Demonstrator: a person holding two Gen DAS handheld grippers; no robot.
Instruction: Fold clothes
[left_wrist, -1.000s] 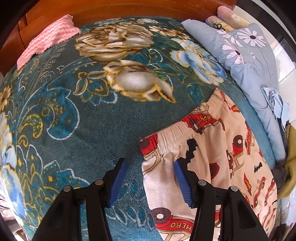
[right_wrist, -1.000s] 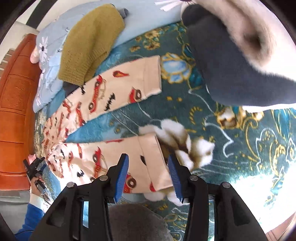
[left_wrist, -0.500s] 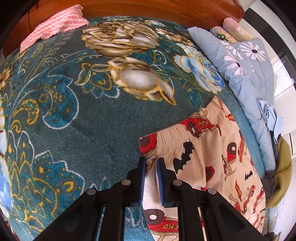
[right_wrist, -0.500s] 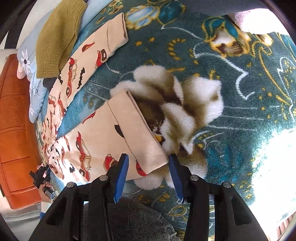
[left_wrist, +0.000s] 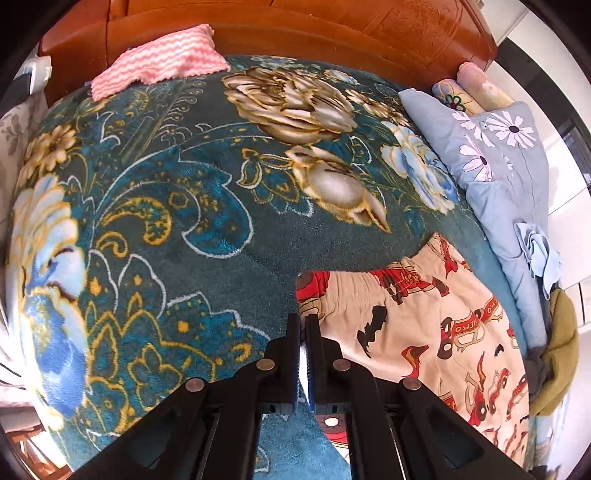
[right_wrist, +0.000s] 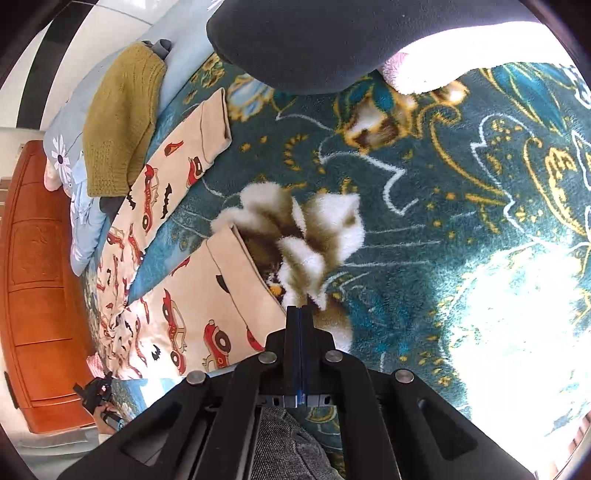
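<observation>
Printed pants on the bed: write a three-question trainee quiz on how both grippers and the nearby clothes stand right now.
1. True or false: the left gripper is shut on the waistband corner of the printed pants.
2. Where does the right gripper grip? A) knit sweater B) leg cuff corner C) blanket only
3. What colour is the knit sweater lying beside the pants?

Key: 1 true; 2 B; 3 mustard yellow.

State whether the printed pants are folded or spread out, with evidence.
Spread out: the printed pants lie flat on the blanket, both legs apart.
</observation>
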